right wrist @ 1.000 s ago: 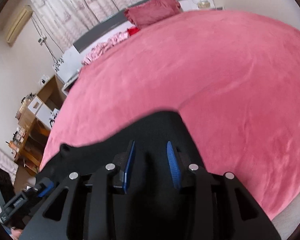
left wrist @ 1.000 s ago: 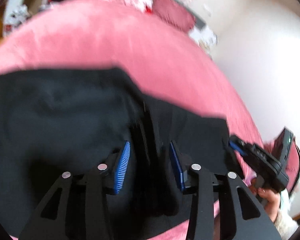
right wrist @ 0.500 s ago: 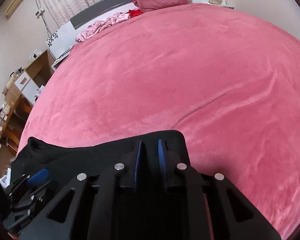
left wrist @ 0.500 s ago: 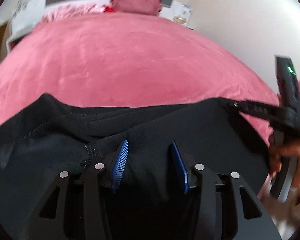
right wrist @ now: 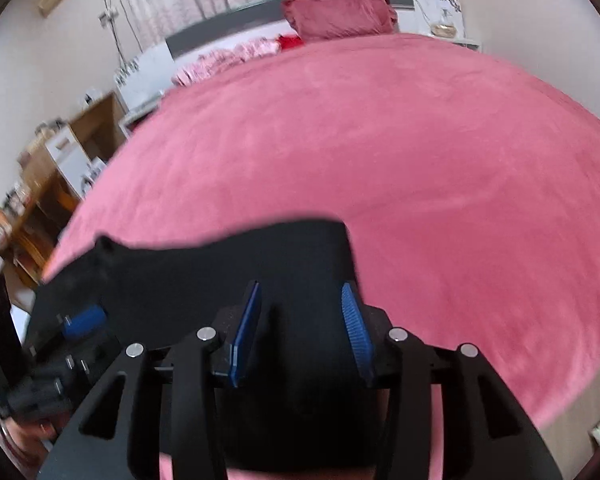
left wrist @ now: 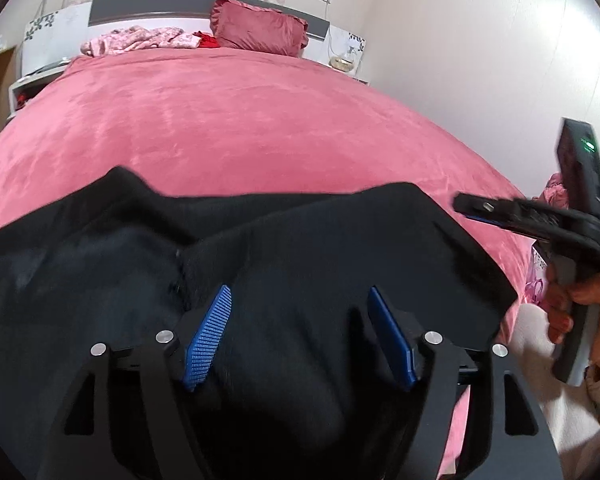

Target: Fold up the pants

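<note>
Bed: wide pink plush bedspread [left wrist: 236,120] lying under a grey headboard [left wrist: 148,6]
Walls: plain cream walls [left wrist: 480,48] catching daylight
Left side: wooden shelving [right wrist: 48,184] standing

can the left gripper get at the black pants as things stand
Probably yes: the left gripper is open with the black pants lying right between and under its blue pads on the pink bedspread, nothing in between.

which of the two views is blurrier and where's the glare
Right wrist view is softer: the headboard and wooden shelves smear with motion. Left wrist view is sharper, with bright washout on the wall. Both bow the pink bed fisheye-style, and the black pants lose fold detail.
</note>
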A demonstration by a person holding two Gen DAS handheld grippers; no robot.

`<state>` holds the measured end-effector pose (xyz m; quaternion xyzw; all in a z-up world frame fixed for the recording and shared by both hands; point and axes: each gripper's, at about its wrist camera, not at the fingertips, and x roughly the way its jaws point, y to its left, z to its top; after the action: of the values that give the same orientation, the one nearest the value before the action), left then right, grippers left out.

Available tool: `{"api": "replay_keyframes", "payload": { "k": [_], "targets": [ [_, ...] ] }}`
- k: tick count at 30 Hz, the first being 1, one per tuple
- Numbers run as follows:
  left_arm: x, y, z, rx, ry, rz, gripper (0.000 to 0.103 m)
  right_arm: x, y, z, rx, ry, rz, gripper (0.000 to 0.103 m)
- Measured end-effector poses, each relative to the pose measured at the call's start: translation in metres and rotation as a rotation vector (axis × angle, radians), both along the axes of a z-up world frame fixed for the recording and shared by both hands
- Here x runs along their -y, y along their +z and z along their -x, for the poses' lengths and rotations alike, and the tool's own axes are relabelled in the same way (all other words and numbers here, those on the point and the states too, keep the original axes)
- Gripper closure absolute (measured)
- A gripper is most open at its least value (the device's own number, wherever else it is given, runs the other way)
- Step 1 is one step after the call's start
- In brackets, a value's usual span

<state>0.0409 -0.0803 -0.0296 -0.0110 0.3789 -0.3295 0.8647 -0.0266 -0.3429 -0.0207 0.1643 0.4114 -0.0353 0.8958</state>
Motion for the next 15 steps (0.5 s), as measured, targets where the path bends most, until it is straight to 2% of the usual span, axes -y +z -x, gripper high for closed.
{"api": "replay_keyframes", "payload": {
  "k": [1, 3, 4, 6, 9, 11, 12, 15],
  "targets": [
    [0.0, -0.001, 0.001, 0.0, -0.004, -0.008, 0.033, 0.006, -0.01, 0.004, -0.04, -0.023, -0.037, 0.071],
    [0.001, -0.004, 0.002, 0.009, -0.019, -0.035, 0.033, 0.028, -0.028, 0.013, -0.071, -0.088, -0.223, 0.068],
    [0.001, -0.003, 0.004, 0.008, -0.024, -0.043, 0.033, 0.039, -0.036, 0.013, -0.088, -0.13, -0.306, 0.057],
    [0.001, -0.002, 0.008, -0.001, -0.024, -0.048, 0.033, 0.045, -0.043, 0.016, -0.09, -0.171, -0.346, 0.046],
    [-0.009, 0.002, 0.015, -0.016, -0.006, -0.04, 0.033, 0.031, -0.025, 0.023, -0.028, -0.178, -0.235, 0.044],
    [-0.022, 0.003, 0.019, -0.055, 0.041, -0.045, 0.026, 0.021, -0.01, 0.03, 0.044, -0.195, -0.143, 0.036],
    [-0.031, 0.003, 0.019, -0.087, 0.067, -0.032, 0.022, 0.015, -0.004, 0.033, 0.079, -0.203, -0.112, 0.024],
    [-0.072, 0.007, 0.017, -0.152, 0.19, 0.064, 0.021, -0.01, 0.009, 0.034, 0.152, -0.145, -0.034, 0.021]
  ]
}}
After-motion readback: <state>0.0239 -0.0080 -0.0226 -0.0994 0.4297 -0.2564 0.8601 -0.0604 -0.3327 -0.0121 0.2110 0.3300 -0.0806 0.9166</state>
